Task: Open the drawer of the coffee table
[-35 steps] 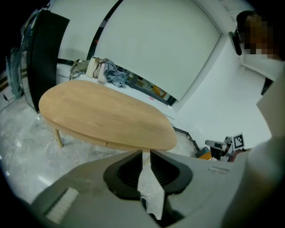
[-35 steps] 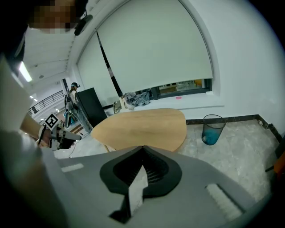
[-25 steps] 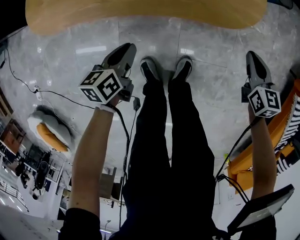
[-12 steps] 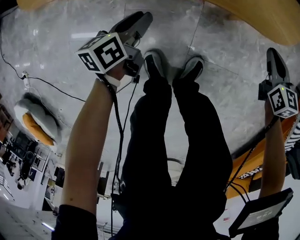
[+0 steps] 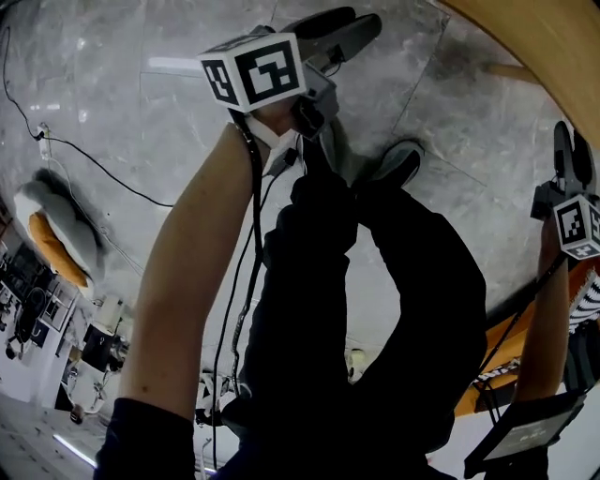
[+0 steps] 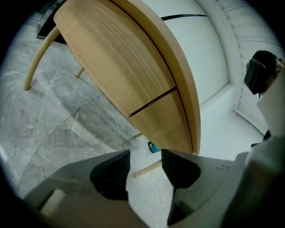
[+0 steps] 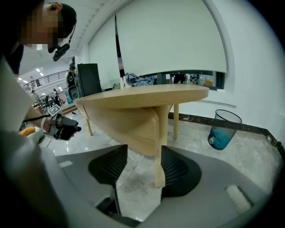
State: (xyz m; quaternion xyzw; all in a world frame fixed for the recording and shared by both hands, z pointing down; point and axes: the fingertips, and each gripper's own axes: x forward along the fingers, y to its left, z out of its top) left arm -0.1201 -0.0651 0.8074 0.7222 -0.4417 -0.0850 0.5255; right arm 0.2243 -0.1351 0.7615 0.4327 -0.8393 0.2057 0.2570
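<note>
The oval wooden coffee table (image 6: 133,58) fills the left gripper view, and a dark seam (image 6: 153,101) splits its front apron into two panels. In the head view only its rim (image 5: 553,56) shows at the upper right. My left gripper (image 6: 144,171) is short of the table with its jaws opening and nothing between them; the head view shows it (image 5: 361,21) near the top. My right gripper (image 7: 142,171) faces the table's end and a leg (image 7: 161,147), jaws opening around nothing. The head view has it (image 5: 572,150) at the right edge.
A clear wastebasket (image 7: 222,129) with a blue liner stands on the marble floor right of the table. My own legs and shoes (image 5: 398,164) are between the two arms. A black cable (image 5: 94,173) and an orange-and-white cushion (image 5: 47,230) lie to the left.
In the head view the table rim has swung from the top to the upper right corner. The left gripper has shifted up and right in the picture, the right gripper toward the right edge.
</note>
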